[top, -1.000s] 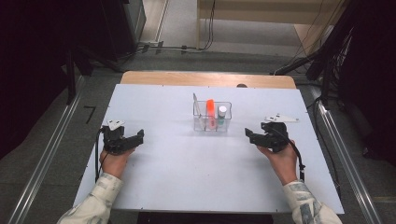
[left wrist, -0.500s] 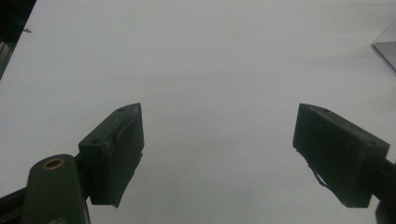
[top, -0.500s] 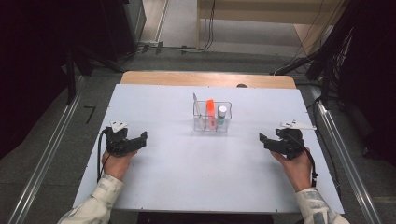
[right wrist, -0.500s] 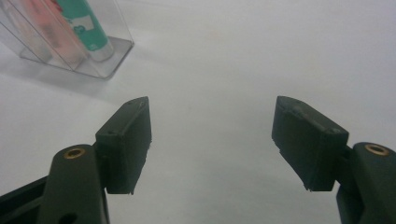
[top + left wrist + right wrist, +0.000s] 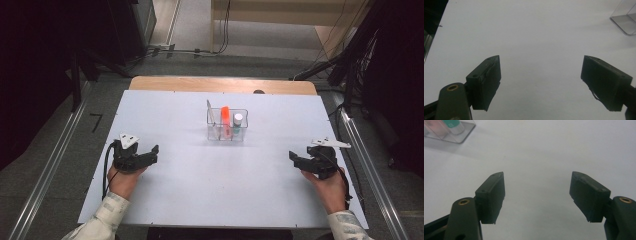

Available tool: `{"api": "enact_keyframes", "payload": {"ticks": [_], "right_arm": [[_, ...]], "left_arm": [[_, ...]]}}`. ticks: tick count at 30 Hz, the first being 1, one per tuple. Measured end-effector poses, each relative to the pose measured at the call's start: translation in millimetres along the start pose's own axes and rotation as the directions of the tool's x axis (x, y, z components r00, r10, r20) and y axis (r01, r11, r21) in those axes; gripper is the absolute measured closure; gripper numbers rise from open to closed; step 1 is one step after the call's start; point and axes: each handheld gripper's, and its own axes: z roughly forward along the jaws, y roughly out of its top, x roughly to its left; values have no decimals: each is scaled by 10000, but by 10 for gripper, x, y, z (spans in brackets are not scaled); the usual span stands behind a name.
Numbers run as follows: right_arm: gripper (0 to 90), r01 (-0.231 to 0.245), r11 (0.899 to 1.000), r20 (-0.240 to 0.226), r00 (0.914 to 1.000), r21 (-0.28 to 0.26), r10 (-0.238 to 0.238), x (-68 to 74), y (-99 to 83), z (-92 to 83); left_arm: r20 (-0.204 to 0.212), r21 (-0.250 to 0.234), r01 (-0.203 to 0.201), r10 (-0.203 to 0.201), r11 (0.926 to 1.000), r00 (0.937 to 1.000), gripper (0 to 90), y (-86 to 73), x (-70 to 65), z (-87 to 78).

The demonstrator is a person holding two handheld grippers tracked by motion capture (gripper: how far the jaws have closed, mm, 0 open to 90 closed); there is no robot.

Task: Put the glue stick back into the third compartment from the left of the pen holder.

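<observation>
Jaws of the left gripper [image 5: 153, 151] stand wide apart with nothing between them; in the left gripper view [image 5: 541, 82] only bare white table [image 5: 536, 32] lies in the gap. The person's left hand [image 5: 122, 177] holds it low over the left side of the table, the jaws pointing toward the middle. The right gripper [image 5: 295, 159] is spread just as wide and holds nothing, and in the right gripper view [image 5: 537, 197] plain table shows between its black jaws. The right hand [image 5: 330, 187] keeps it near the right edge, jaws pointing left toward the centre.

Between the two grippers, and farther from the person, a clear plastic box [image 5: 227, 134] with inner compartments stands on the table, well apart from both. Inside it an orange stick [image 5: 225, 116] stands upright, and beside that, toward the right, a small bottle with a white cap [image 5: 238, 120] and a green band below it. A thin pale flat piece [image 5: 210, 112] leans up out of the left end of the box. A corner of the box [image 5: 627, 21] shows at the upper right of the left gripper view, and its end with the bottle [image 5: 454, 125] at the upper left of the right gripper view.
</observation>
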Motion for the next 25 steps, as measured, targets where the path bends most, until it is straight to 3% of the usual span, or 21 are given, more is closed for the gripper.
{"api": "enact_keyframes", "payload": {"ticks": [6, 11, 25], "right_arm": [[272, -128, 9999, 87, 9999, 45, 127, -62, -84, -60], [271, 102, 9998, 264, 9996, 160, -106, -59, -124, -64], [264, 176, 9994, 415, 9990, 287, -188, -83, -161, -60]], "left_arm": [[-54, -12, -234, 234, 9997, 9997, 168, -36, -14, -54], [-116, -13, -539, 539, 9985, 9985, 168, -65, -42, -91], [-116, 127, -514, 515, 9986, 9986, 168, -128, -2, -137]]}}
